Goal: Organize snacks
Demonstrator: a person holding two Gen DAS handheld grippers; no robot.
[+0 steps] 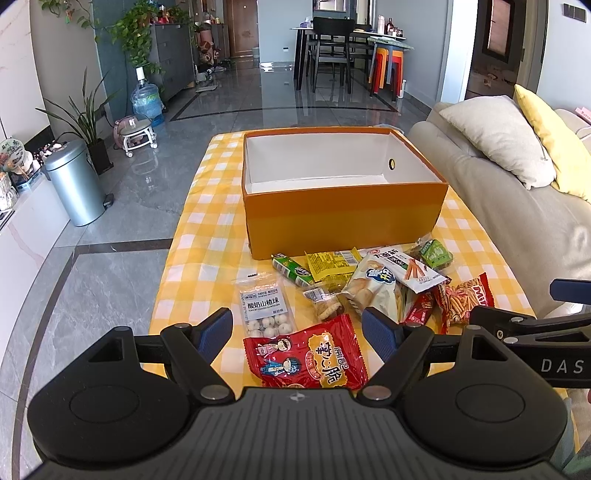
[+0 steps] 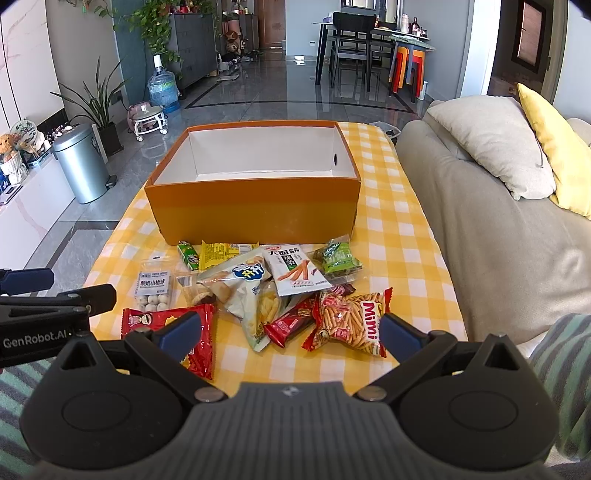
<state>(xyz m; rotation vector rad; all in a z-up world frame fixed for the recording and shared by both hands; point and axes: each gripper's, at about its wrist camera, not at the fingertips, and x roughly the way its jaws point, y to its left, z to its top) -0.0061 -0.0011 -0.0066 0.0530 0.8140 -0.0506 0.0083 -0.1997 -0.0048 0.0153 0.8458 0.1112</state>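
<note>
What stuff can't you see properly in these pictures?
- Box floor: near part hidden by its front wall, both views.
- Red bag: bottom edge hidden behind the left gripper body in the left view; partly covered by a right gripper finger in the right view.
- Chips bag: mostly buried under other packets, both views.
- Bottles on the far table: too small to identify.

We see bright daylight from the far end of the room, glaring off the glossy floor [image 1: 280,92]. Focus stays sharp at frame centre; fisheye bending curves the edges, and the corners go black.
</note>
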